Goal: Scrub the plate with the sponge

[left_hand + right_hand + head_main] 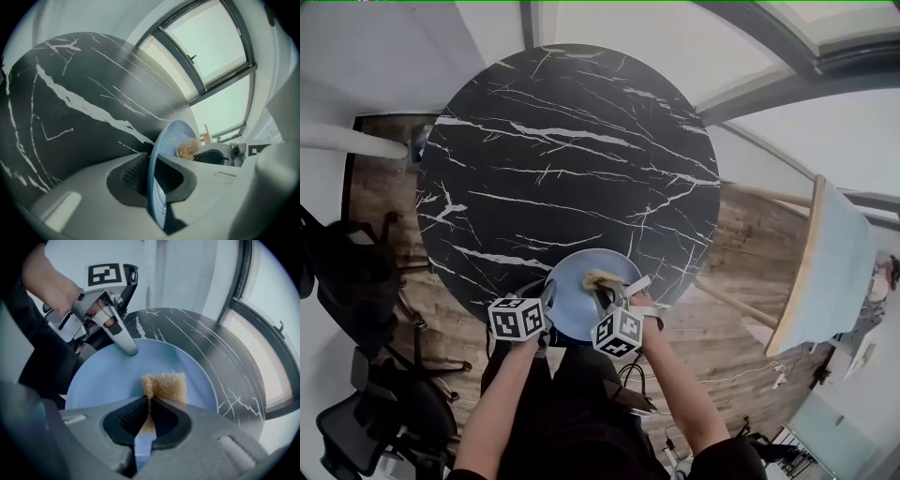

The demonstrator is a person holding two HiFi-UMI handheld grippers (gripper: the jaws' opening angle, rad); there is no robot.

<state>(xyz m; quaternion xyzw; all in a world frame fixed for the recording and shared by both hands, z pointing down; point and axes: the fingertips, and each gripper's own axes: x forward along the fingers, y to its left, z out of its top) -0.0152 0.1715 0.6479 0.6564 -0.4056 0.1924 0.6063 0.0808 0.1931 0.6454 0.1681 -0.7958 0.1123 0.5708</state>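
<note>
My left claw [152,176] is closed on the rim of the blue plate [171,136] at the table's [562,169] near edge. My right claw [146,420] pinches the sponge [165,386] against the plate's face, opposite that grip.

No words, brand names or numbers can be read anywhere. The only printed signs are black-and-white square code markers, without letters or digits. In the head view they stand on the left cube [518,319] toward seven o'clock and on the right cube [619,333] near six o'clock. In the right gripper view, one marker faces the camera at eleven o'clock.
</note>
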